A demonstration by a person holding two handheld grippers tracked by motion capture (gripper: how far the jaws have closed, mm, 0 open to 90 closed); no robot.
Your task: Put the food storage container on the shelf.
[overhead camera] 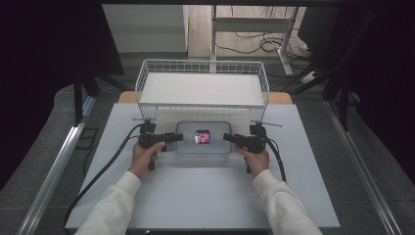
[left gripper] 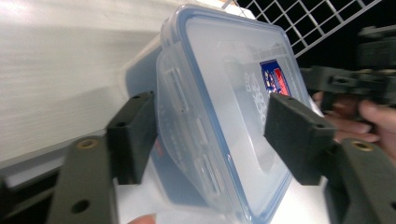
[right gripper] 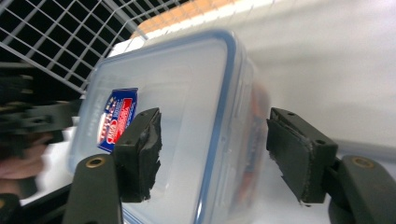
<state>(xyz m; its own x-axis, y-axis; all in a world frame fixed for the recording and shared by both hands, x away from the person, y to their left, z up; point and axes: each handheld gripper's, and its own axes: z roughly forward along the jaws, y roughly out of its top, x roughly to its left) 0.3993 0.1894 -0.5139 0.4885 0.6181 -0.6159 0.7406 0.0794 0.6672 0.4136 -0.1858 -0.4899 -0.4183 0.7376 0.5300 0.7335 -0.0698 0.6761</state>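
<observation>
- Clear plastic food container with a blue-rimmed snap-on lid (overhead camera: 203, 138) sits flat on the pale grey table (overhead camera: 195, 196), right in front of the white wire basket shelf (overhead camera: 203, 83), dead centre between both hands. Long axis runs left to right, so each short end faces a gripper.
- Left gripper (overhead camera: 172, 137) comes in level from the box's left end, right gripper (overhead camera: 231, 138) mirrors it from the right end. Both look about equally near, so neither hand has the edge.
- In the left gripper view the black jaws are spread apart around the lid's side latch flap (left gripper: 187, 116); one pad is over the lid top, the other down the side wall, and I see gaps, so no squeeze on the left gripper (left gripper: 219, 135).
- Same deal in the right gripper view: right gripper (right gripper: 215, 154) has its jaws wide, straddling the blue rim (right gripper: 224, 116) without pressing it.
- Lid is smooth, glossy and translucent, rounded corners, with a blue-and-red sticker (overhead camera: 202, 136) in the middle. Pads look like matte foam or rubber, the right one's a bit chewed up.
- My guess: next move hinges on those end flaps, each lying right between the fingers.
</observation>
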